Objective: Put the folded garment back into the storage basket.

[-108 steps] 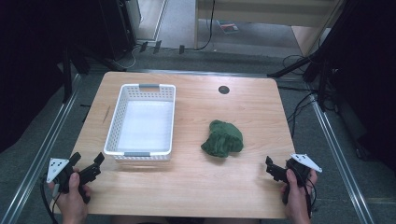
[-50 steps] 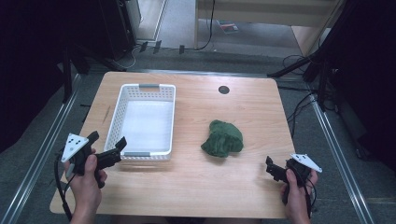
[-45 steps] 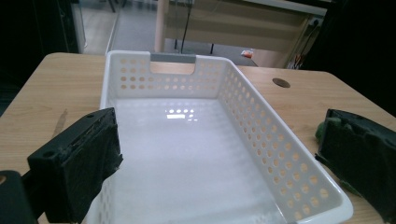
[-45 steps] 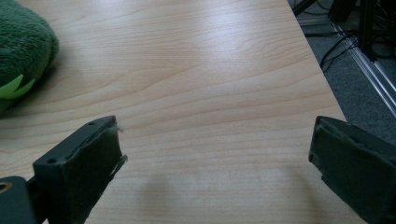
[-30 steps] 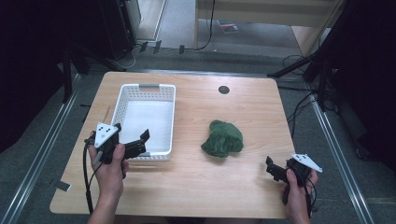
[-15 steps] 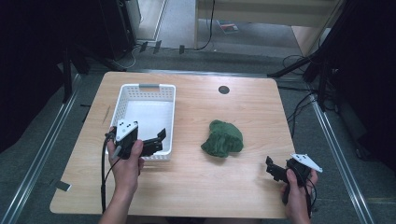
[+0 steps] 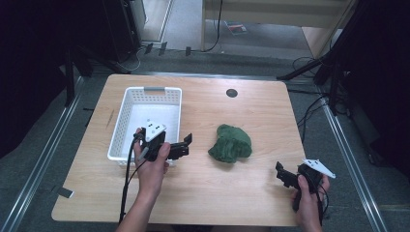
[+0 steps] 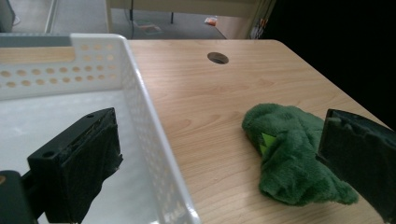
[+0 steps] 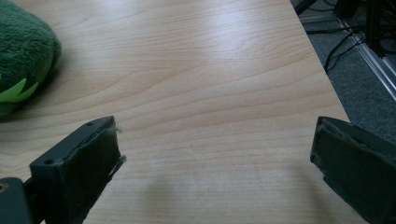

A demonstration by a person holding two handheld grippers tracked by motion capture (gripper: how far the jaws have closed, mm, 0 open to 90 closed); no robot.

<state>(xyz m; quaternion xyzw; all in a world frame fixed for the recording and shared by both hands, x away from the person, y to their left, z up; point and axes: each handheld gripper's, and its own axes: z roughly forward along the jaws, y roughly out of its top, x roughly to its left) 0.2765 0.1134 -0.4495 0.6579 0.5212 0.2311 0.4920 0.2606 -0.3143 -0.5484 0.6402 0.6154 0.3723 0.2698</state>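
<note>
A green plush toy (image 7: 231, 143) lies crumpled on the wooden table (image 7: 251, 111), right of a white perforated basket (image 7: 126, 118). In the left gripper view the plush toy (image 8: 294, 154) has a light green patch and the basket (image 8: 140, 93) stands beside it. My left gripper (image 7: 186, 146) is open over the basket's near right corner, pointing at the toy with a gap between them. My right gripper (image 7: 282, 175) is open near the table's front right edge, nothing between its jaws. The right gripper view catches the plush toy (image 9: 23, 56) at far left.
A round cable hole (image 7: 231, 93) sits in the table near its far edge. Metal rails (image 7: 43, 159) run along both sides of the table, with cables (image 7: 314, 108) on the floor to the right. Bare wood lies between the toy and my right gripper.
My left gripper has moved from the table's front left corner rightward and forward, along the basket's near edge, toward the plush toy. The right gripper and the toy have stayed still.
</note>
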